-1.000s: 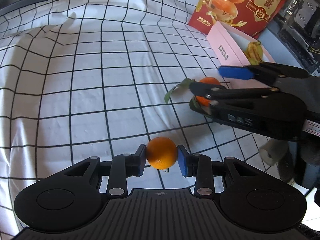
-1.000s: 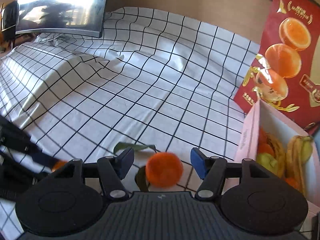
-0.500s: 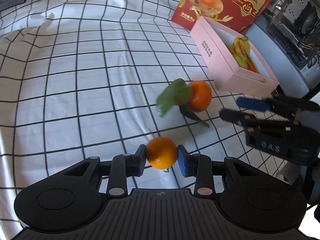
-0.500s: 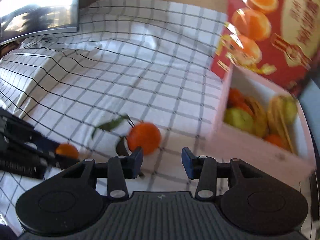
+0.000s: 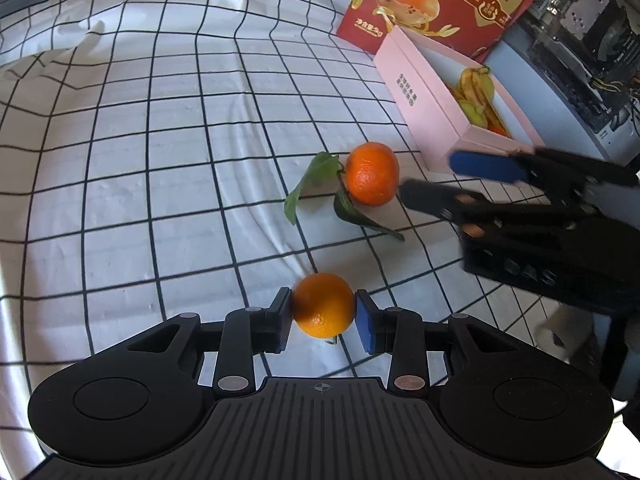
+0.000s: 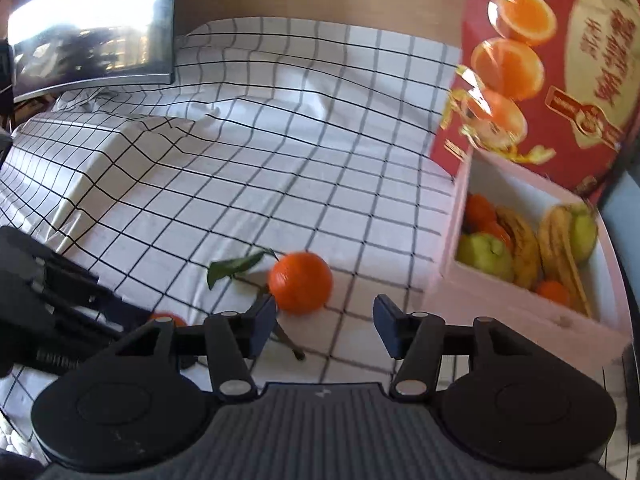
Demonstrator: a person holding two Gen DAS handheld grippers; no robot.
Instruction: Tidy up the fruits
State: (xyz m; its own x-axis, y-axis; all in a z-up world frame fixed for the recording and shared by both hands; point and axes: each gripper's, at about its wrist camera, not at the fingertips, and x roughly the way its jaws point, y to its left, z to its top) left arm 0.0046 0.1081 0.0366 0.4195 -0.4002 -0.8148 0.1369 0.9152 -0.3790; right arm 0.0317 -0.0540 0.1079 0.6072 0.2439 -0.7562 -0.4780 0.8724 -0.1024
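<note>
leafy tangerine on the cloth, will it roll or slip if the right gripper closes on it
The leafy tangerine is round and lies free on the checked cloth, so a one-sided nudge would probably roll it. Its stem and leaves trail on the cloth and may drag or flop. The right gripper is open, its left finger close beside the fruit; the dimpled skin likely grips fairly well.

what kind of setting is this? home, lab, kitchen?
Probably a home or office desk used as a demo table: a checked cloth over the surface, a monitor behind, an open computer case beside a pink fruit box. No kitchen fixtures show.
</note>
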